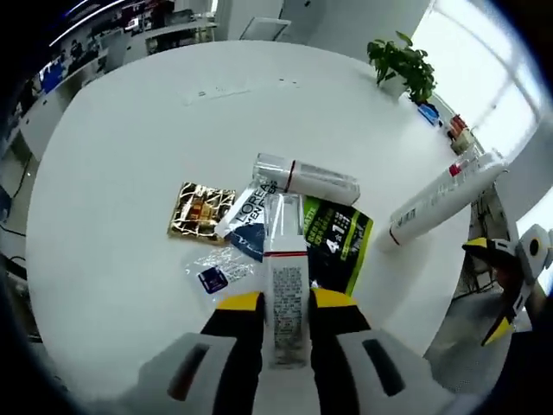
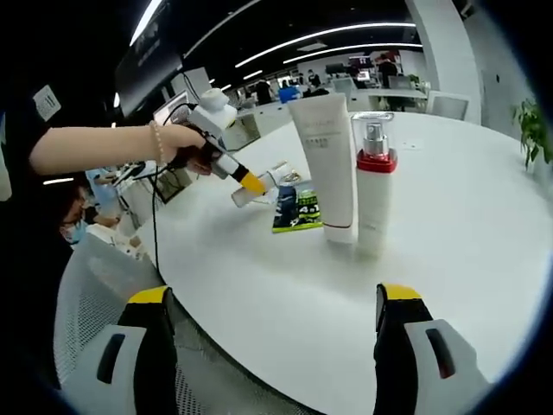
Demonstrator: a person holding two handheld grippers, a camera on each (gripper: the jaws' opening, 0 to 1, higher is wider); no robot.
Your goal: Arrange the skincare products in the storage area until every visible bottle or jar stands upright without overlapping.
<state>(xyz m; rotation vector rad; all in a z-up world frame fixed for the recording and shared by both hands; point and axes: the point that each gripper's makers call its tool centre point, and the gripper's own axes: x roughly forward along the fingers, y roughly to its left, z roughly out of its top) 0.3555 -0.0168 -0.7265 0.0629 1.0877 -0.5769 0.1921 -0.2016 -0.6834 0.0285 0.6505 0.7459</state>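
Partway: a white tube (image 2: pixel 325 164) and pump bottle (image 2: pixel 374 186) stand upright on the table (image 2: pixel 449 242), my left gripper (image 1: pixel 285 303) clamps another bottle (image 1: pixel 285 298) above remaining sachets (image 1: pixel 333 238), my right gripper (image 2: pixel 272 307) gapes empty

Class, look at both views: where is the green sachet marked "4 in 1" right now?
In the left gripper view the green sachet lies flat on the white table, just right of the tube in the left gripper.
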